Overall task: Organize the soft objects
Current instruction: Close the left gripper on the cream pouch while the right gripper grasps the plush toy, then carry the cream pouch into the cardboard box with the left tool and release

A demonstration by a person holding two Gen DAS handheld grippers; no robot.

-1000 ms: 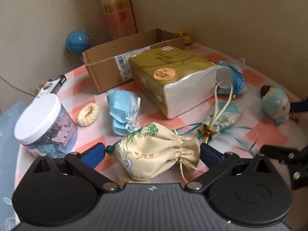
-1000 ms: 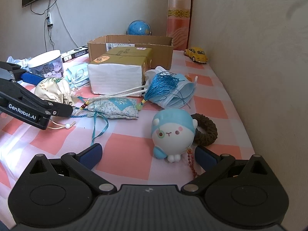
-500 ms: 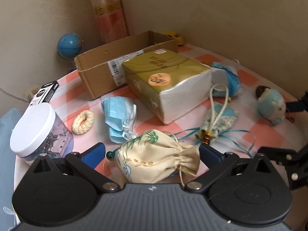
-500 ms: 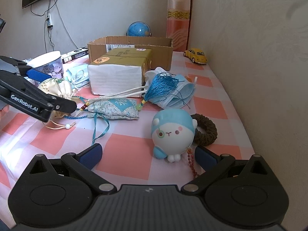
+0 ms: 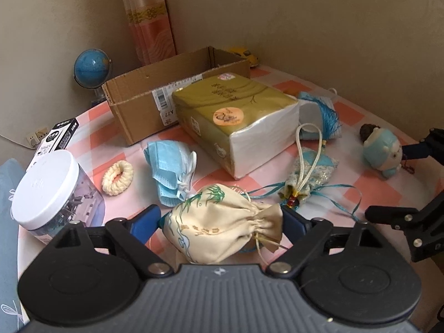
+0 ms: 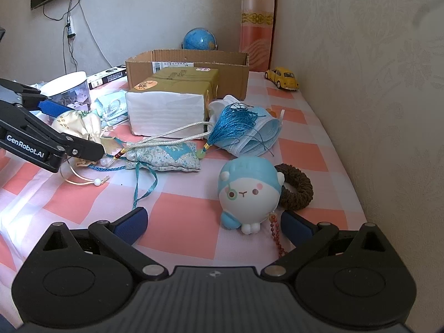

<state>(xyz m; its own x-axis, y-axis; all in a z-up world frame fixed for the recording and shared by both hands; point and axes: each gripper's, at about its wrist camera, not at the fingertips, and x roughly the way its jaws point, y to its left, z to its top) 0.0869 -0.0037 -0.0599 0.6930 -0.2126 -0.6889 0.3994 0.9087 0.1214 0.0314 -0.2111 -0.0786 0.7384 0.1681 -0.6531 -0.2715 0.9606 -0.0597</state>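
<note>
My left gripper [image 5: 220, 220] is shut on a cream drawstring pouch [image 5: 222, 222] with bamboo print and holds it above the checked tablecloth; the pouch also shows in the right wrist view [image 6: 76, 126]. My right gripper [image 6: 213, 222] is open and empty, just in front of a blue-and-white plush toy [image 6: 248, 191]. An open cardboard box [image 5: 172, 94] stands at the back. A tissue pack [image 5: 236, 122], blue face masks [image 5: 169, 170], a brocade sachet [image 6: 163, 158] with a blue tassel [image 6: 236, 122], a cream scrunchie [image 5: 118, 177] and a brown scrunchie [image 6: 297, 191] lie on the table.
A jar with a white lid [image 5: 47, 188] stands at the left edge beside a black-and-white carton [image 5: 55, 138]. A globe [image 5: 93, 68], a yellow toy car [image 6: 283, 79] and a curtain [image 5: 149, 19] are at the back. The wall [image 6: 374, 83] runs along the right.
My left gripper has lifted the cream pouch off the table and drawn back and up. The right gripper has not moved.
</note>
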